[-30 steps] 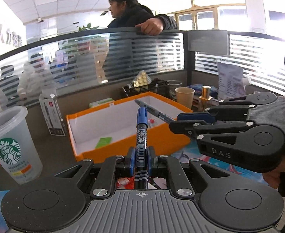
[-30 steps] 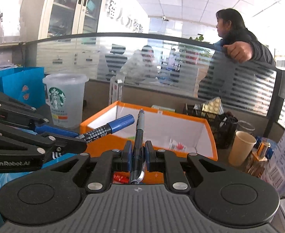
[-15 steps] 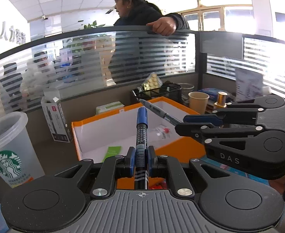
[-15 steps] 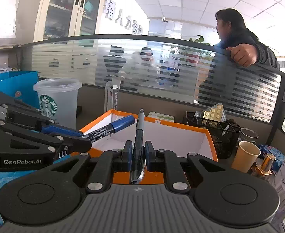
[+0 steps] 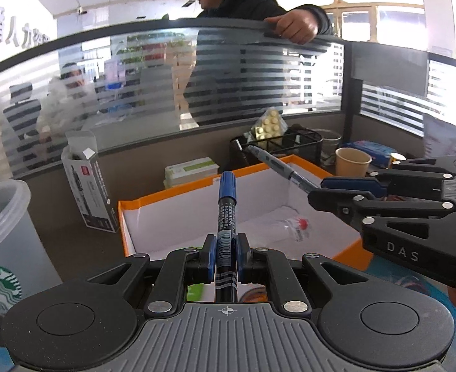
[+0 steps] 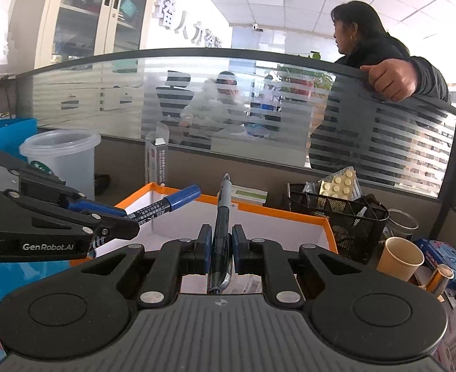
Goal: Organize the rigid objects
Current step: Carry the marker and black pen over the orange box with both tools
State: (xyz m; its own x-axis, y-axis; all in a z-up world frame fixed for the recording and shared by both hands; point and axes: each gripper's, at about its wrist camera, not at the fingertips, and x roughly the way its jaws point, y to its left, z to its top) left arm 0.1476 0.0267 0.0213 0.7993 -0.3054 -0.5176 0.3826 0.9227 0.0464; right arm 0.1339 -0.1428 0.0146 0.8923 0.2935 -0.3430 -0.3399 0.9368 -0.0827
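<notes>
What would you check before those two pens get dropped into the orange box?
1. Left tool grips the marker: ok, shut on its barrel.
2. Right tool grips the pen: ok, shut on it.
3. Tools apart from each other: ok, side by side, not touching.
4. Box open and in front: ok, no lid on it.
5. Room inside the box: ok, only a small bottle lies on the floor that shows.
6. Pens over the box: cannot tell; they point toward it, but the views do not settle their depth.
</notes>
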